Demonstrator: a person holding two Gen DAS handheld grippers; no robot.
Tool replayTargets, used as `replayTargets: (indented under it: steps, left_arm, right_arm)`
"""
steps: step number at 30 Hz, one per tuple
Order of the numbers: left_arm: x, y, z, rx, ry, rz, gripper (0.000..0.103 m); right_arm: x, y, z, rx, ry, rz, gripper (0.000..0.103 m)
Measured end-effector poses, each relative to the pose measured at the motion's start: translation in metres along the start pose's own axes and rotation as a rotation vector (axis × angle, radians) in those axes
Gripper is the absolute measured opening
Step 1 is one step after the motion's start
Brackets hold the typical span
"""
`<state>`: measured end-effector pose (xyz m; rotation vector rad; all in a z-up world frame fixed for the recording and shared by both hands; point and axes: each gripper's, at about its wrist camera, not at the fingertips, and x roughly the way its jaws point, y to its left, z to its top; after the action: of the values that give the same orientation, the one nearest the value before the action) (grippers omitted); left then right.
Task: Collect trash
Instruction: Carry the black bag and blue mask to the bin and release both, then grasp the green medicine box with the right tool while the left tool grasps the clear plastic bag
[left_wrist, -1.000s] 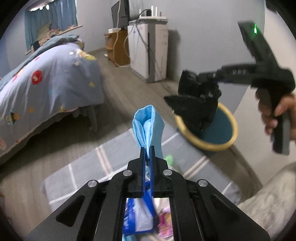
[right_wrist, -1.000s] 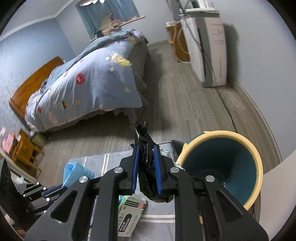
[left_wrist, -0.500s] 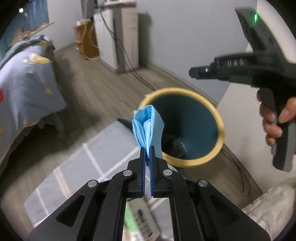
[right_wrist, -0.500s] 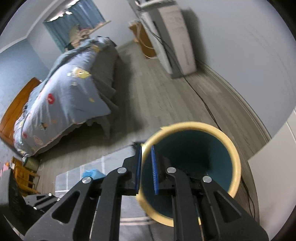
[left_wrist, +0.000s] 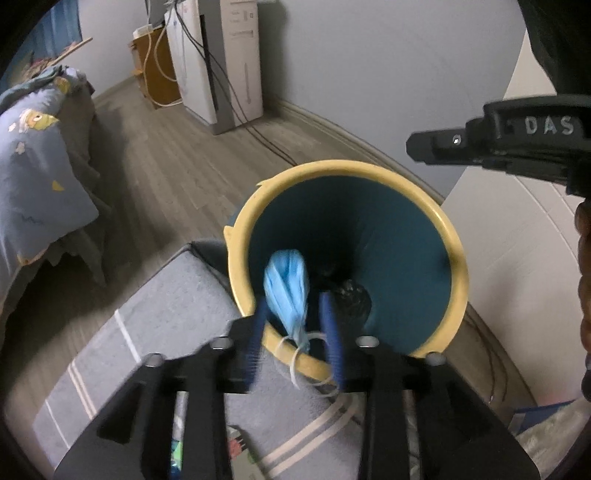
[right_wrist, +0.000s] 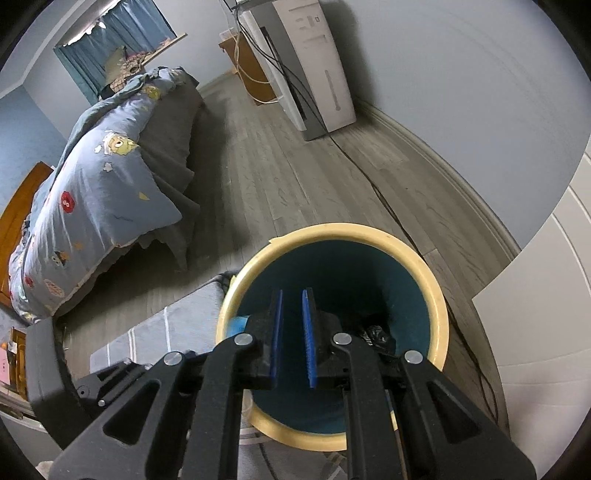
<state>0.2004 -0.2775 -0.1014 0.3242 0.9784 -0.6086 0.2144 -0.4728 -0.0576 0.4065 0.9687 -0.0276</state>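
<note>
Bed (right_wrist: 92, 206) with a patterned blue duvet occupies the left of the room; open grey plank floor (right_wrist: 295, 177) runs between it and the white appliance (right_wrist: 317, 66) standing at the far wall, cables trailing from it. A grey striped rug (left_wrist: 166, 325) lies near; its corner meets the waste bin (left_wrist: 243, 266), a teal tub with a cream rim, standing beside a white panel on the right.

Left gripper (left_wrist: 295, 321) is poised over the bin's near rim. Its jaws have just been opening and now stand apart; the blue face mask (left_wrist: 286, 291) hangs loose between the blue pads, ear loop (left_wrist: 306, 354) draped over the rim, pads not pressing it. A crumpled black bag (left_wrist: 351, 299) lies at the bin's bottom.

Right gripper (right_wrist: 293, 332) is over the bin mouth, jaws drawn narrow, nothing between them.
</note>
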Motion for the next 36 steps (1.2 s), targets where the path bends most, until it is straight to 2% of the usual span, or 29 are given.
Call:
replayTargets:
  steps: [4, 5, 7, 8, 9, 10, 11, 12, 13, 15, 22, 28, 32, 36]
  left_arm:
    - [0.002, 0.001, 0.0, -0.008, 0.003, 0.017, 0.036]
    - [0.001, 0.002, 0.0, -0.017, 0.002, 0.016, 0.042]
    - [-0.003, 0.003, -0.001, -0.021, -0.013, 0.022, 0.067]
    - [-0.007, 0.003, -0.002, -0.02, -0.028, 0.028, 0.071]
    - [-0.01, 0.003, -0.003, -0.021, -0.036, 0.034, 0.077]
    - [-0.012, 0.002, -0.002, -0.023, -0.044, 0.043, 0.079]
    - [-0.015, 0.002, -0.003, -0.027, -0.048, 0.043, 0.079]
    - [-0.019, 0.003, -0.003, -0.035, -0.052, 0.037, 0.079]
    - [-0.023, 0.003, -0.004, -0.041, -0.055, 0.037, 0.086]
    - [-0.034, 0.003, -0.006, -0.044, -0.074, 0.049, 0.093]
    - [-0.085, 0.013, -0.021, -0.056, -0.121, 0.091, 0.095]
    - [-0.138, 0.045, -0.048, -0.106, -0.16, 0.151, 0.096]
    - [-0.171, 0.074, -0.072, -0.164, -0.174, 0.211, 0.096]
    - [-0.204, 0.108, -0.103, -0.239, -0.182, 0.266, 0.097]
  right_arm:
    - [0.002, -0.005, 0.0, 0.018, 0.006, -0.015, 0.011]
    - [0.002, -0.006, -0.001, 0.022, 0.008, -0.018, 0.011]
    - [0.002, -0.007, -0.001, 0.029, 0.014, -0.028, 0.012]
    - [0.001, -0.007, -0.001, 0.033, 0.015, -0.034, 0.014]
    - [0.001, -0.008, -0.002, 0.035, 0.016, -0.039, 0.027]
    - [-0.001, -0.009, -0.002, 0.039, 0.016, -0.045, 0.037]
    - [-0.002, -0.01, -0.002, 0.046, 0.015, -0.052, 0.059]
    - [-0.004, -0.012, -0.003, 0.06, 0.009, -0.065, 0.073]
    - [-0.007, -0.012, -0.003, 0.071, 0.003, -0.079, 0.077]
    - [-0.011, -0.013, -0.002, 0.086, -0.008, -0.114, 0.096]
    - [-0.022, -0.005, -0.007, 0.087, -0.004, -0.177, 0.097]
    - [-0.028, 0.019, -0.018, 0.06, 0.014, -0.156, 0.097]
    - [-0.031, 0.041, -0.03, 0.011, 0.021, -0.158, 0.097]
    - [-0.034, 0.071, -0.045, -0.021, 0.042, -0.122, 0.097]
